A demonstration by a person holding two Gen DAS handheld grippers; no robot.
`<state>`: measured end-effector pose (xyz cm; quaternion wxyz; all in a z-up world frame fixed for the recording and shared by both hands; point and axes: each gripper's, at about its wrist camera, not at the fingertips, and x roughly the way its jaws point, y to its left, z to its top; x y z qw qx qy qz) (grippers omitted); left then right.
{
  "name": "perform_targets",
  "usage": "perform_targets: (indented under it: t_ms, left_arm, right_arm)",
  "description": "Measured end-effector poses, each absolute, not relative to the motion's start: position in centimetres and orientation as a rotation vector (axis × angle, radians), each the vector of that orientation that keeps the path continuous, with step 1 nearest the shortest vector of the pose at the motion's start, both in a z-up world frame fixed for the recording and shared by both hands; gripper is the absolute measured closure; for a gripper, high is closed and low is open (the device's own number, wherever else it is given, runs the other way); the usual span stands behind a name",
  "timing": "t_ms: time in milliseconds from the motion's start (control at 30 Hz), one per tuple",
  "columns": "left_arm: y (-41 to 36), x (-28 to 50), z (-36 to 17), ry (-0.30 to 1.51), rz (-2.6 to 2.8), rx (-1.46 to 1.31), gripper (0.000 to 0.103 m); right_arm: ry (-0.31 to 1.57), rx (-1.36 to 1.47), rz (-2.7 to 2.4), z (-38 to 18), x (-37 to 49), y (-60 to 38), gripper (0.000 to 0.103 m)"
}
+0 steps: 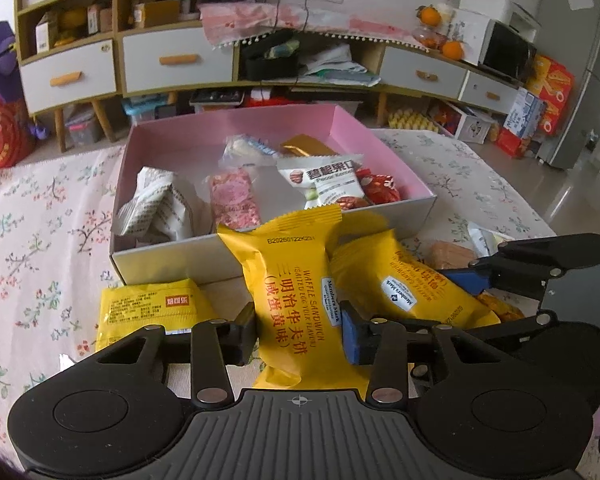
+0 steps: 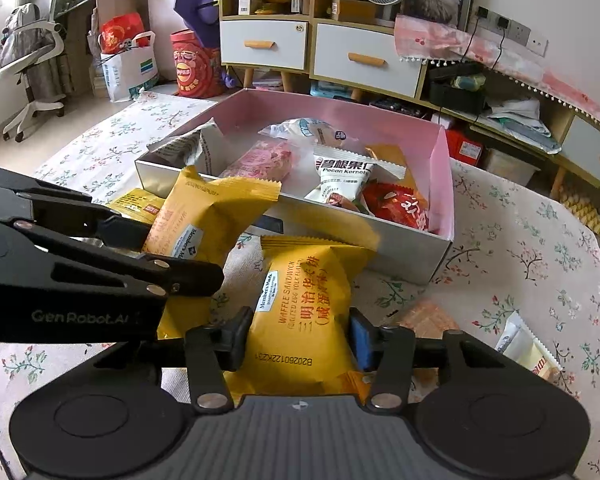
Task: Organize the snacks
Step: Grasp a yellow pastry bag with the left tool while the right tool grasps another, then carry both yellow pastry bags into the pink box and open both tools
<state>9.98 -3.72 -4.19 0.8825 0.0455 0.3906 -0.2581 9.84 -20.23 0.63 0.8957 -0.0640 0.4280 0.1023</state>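
Observation:
My left gripper (image 1: 300,336) is shut on a yellow waffle sandwich packet (image 1: 292,280), which stands upright and leans over the near wall of the pink-lined box (image 1: 236,124). In the right wrist view my right gripper (image 2: 298,338) is shut on a second yellow waffle packet (image 2: 300,300), in front of the box (image 2: 340,114). The two held packets sit side by side, the right one (image 1: 400,288) just right of the left one (image 2: 204,220). Several snack packets lie inside the box.
A small flat yellow packet (image 1: 152,308) lies on the floral cloth (image 1: 40,240) left of the grippers. A tan packet (image 2: 424,316) and a white packet (image 2: 528,348) lie to the right. Cabinets with drawers (image 1: 176,60) stand behind the box.

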Motion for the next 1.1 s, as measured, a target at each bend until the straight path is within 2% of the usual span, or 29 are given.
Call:
perform_targets:
  t_ms: [333, 867, 1100]
  left_arm:
    - [-3.0, 9.3, -3.3, 0.803, -0.553, 0.14, 0.065]
    - [-0.5, 8.8, -0.3, 0.747, -0.521, 0.163, 0.065]
    - [-0.5, 11.2, 1.4, 0.716, -0.475, 0.185, 0.065]
  right_arm:
    - [0.883, -0.149, 0.215, 1.4, 9.4, -20.2, 0.081]
    - [0.783, -0.067, 0.166, 5.1, 9.6, -22.5, 0.082]
    - [0.728, -0.04, 0.147, 6.8, 11.4, -23.0, 0.082]
